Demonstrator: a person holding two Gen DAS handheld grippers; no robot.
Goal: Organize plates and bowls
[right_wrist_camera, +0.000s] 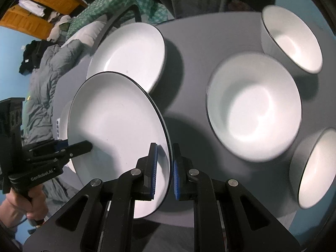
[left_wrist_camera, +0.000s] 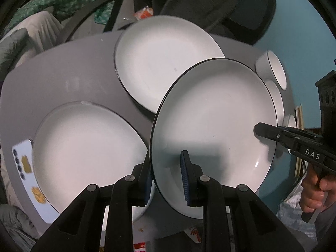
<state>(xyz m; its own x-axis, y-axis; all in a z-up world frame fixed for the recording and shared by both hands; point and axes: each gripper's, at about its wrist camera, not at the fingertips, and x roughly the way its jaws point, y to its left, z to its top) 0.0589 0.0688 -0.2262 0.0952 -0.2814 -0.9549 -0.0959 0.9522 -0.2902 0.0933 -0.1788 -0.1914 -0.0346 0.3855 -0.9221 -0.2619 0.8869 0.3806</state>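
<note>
Holding lifted plate [left_wrist_camera: 212,126] tilted above table [left_wrist_camera: 63,73] | left gripper [left_wrist_camera: 168,176] pinches rim at 6 o'clock; right gripper [right_wrist_camera: 164,170] pinches opposite rim | stack target — lower plate [left_wrist_camera: 84,147], 9 o'clock of left gripper

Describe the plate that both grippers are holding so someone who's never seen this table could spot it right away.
Start at the round grey table, which carries white plates on one side and white bowls on the other. The held plate is the white, dark-rimmed one lifted off the surface and tilted, with the left gripper and right gripper each straddling its rim. The other plates lie flat, untouched.
</note>
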